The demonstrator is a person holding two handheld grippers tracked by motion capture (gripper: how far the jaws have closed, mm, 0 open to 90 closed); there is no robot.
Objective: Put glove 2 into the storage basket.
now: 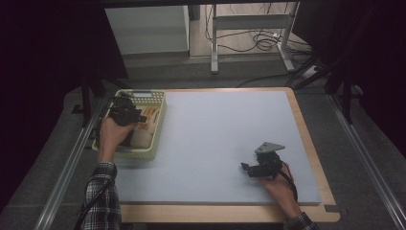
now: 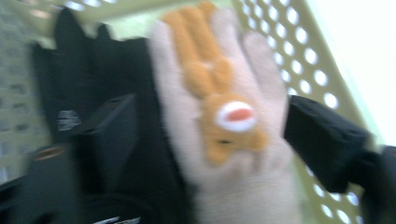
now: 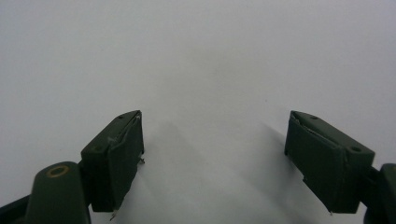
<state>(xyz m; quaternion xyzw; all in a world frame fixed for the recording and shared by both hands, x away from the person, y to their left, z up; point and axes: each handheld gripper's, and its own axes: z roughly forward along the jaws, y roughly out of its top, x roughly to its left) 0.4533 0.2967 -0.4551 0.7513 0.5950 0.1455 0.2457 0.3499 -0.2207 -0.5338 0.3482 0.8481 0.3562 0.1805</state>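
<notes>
Cream knit fabric, a glove (image 2: 229, 140) with an orange animal figure (image 2: 219, 93) sewn on its back, lay between the jaws of the left tongs (image 2: 205, 140) in the left gripper view. Those jaws stood partly apart, one on each side of the glove; the blur hid whether the pads pressed on it, though a gap seemed to show beside the right-hand jaw. Beneath and beside the glove lay a black garment (image 2: 93, 79), and just beyond the tips rose the perforated wall of a pale yellow-green basket (image 2: 299, 51). From above, the left tongs (image 1: 125, 113) hung over that basket (image 1: 158, 139), the person's left hand (image 1: 111, 136) at its near edge, with the glove (image 1: 143, 136) directly under the tool.

Well apart, at the other side of the grey-blue mat (image 1: 215, 139), the right tongs (image 1: 261, 165) sat low over the bare surface. In the right gripper view their jaws (image 3: 212, 158) were wide, with plain mat (image 3: 210, 70) between and ahead of them.
</notes>
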